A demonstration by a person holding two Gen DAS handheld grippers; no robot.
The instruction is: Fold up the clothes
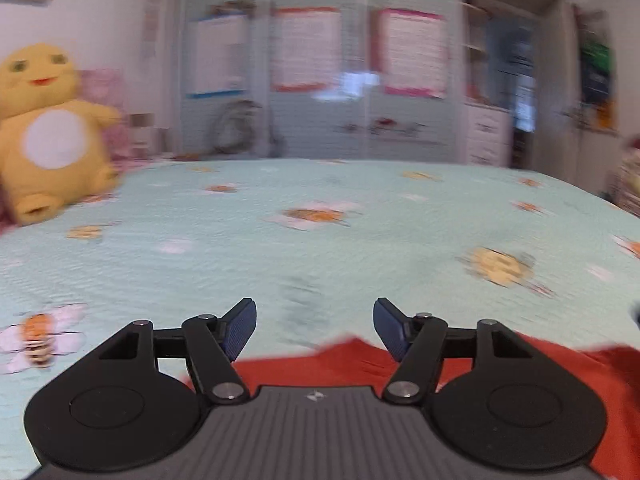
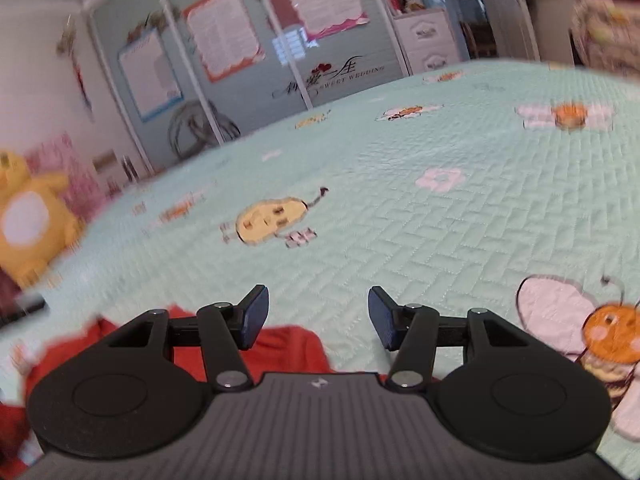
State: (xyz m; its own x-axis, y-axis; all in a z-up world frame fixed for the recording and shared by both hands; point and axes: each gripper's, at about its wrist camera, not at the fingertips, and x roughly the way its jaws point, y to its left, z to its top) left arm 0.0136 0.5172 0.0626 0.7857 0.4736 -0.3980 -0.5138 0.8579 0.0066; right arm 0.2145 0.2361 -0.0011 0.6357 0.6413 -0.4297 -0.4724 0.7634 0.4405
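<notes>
A red garment (image 1: 340, 364) lies on the pale green bedspread (image 1: 320, 248), low in the left wrist view and running off to the right. My left gripper (image 1: 315, 330) hangs just above its near edge, open, with nothing between its blue pads. In the right wrist view the same red garment (image 2: 288, 350) lies at the lower left, partly hidden by the tool. My right gripper (image 2: 318, 318) is open above the bedspread (image 2: 440, 220), its left pad over the cloth's edge and nothing between the pads.
A big yellow plush toy (image 1: 48, 136) sits at the bed's far left corner; it shows as a yellow plush toy (image 2: 28, 224) at the left edge too. Wardrobe doors with posters (image 1: 308, 48) stand beyond the bed. A white drawer unit (image 1: 486, 136) is at the back right.
</notes>
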